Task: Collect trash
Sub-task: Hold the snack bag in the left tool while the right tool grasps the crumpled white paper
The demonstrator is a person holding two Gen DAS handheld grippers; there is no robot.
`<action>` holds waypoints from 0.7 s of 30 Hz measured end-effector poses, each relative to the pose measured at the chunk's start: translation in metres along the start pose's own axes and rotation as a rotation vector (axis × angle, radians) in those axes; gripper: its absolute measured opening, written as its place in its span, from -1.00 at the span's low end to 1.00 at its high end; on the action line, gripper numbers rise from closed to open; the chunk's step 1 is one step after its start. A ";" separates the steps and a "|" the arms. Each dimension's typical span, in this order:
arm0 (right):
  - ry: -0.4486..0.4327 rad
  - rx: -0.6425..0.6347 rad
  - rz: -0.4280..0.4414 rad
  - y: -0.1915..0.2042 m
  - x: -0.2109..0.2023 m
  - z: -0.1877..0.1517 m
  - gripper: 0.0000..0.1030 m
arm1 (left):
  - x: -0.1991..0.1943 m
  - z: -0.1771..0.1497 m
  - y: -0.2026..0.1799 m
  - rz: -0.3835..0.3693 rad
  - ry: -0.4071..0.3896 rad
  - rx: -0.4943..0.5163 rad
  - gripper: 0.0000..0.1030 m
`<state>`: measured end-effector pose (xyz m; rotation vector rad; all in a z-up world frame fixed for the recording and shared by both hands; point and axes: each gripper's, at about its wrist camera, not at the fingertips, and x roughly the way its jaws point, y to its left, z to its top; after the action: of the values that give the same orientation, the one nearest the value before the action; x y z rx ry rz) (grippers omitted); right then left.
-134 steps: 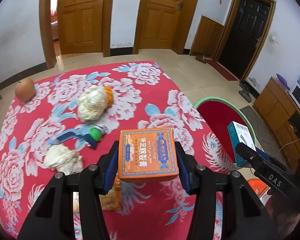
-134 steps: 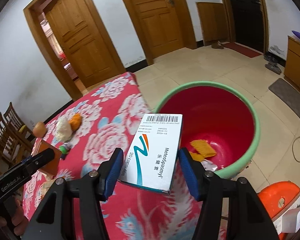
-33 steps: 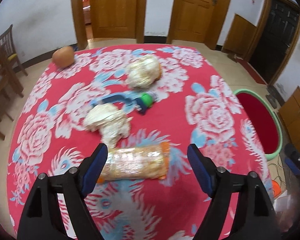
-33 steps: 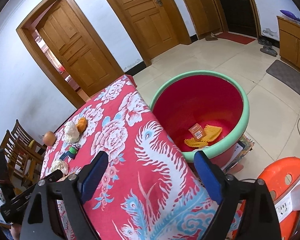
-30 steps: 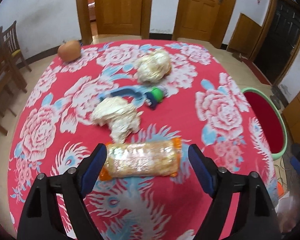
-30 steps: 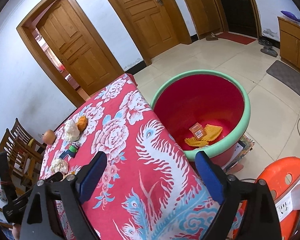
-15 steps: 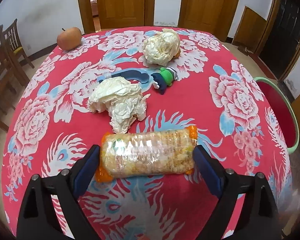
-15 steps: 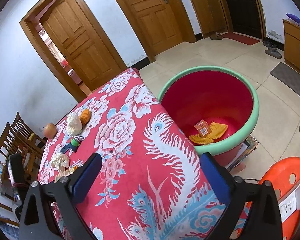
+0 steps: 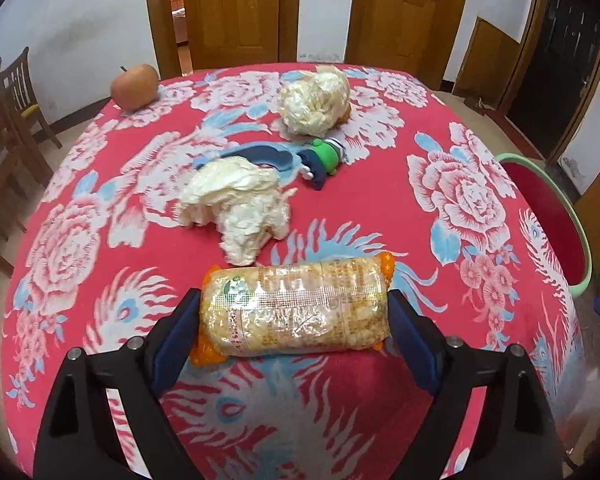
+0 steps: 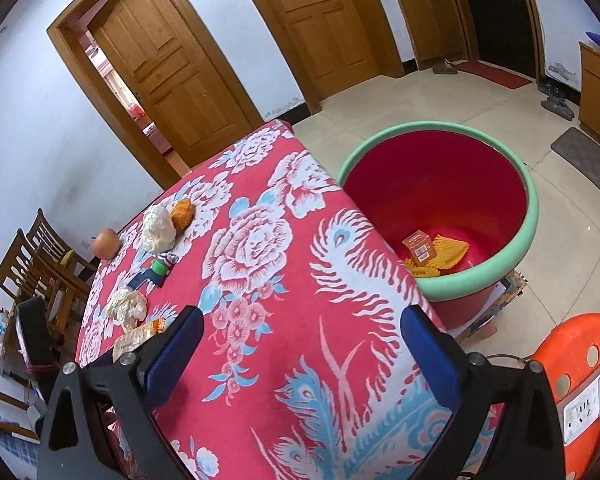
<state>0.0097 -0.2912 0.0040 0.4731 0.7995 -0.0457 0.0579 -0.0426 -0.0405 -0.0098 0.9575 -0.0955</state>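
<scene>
A clear snack packet (image 9: 296, 312) with orange crimped ends lies across the red flowered tablecloth (image 9: 380, 392). My left gripper (image 9: 294, 308) straddles it lengthwise. Its jaws are closing and the blue pads (image 9: 180, 332) stand right at the packet's two ends, with no visible squeeze. Beyond lie a crumpled white paper wad (image 9: 240, 208) and a second wad (image 9: 316, 100). My right gripper (image 10: 300, 320) hangs open over the table's near corner, nothing between its fingers. The red bin with a green rim (image 10: 534, 216) stands on the floor by the table, holding a small orange box (image 10: 418, 246).
An apple (image 9: 134, 86) sits at the table's far left edge. A green and blue toy (image 9: 324, 160) lies by a blue curved piece (image 9: 256, 154). Wooden chairs (image 9: 4, 120) stand to the left, an orange stool (image 10: 580, 352) to the right of the bin.
My left gripper has come down and forward over the snack packet, which now fills the gap between its pads. The right gripper has drifted a little over the table, still open.
</scene>
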 end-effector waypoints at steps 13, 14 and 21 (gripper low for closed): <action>0.012 -0.120 0.057 0.058 0.008 -0.010 0.95 | -0.039 -0.002 0.063 0.100 -0.090 -0.093 0.72; 0.015 -0.126 0.062 0.063 0.010 -0.010 0.95 | -0.041 -0.002 0.069 0.112 -0.094 -0.100 0.72; 0.041 -0.180 0.093 0.104 0.025 -0.012 0.95 | -0.044 -0.001 0.111 0.149 -0.103 -0.179 0.72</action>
<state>0.0416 -0.1898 0.0199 0.3411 0.8128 0.1219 0.0404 0.0717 -0.0108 -0.1072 0.8586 0.1277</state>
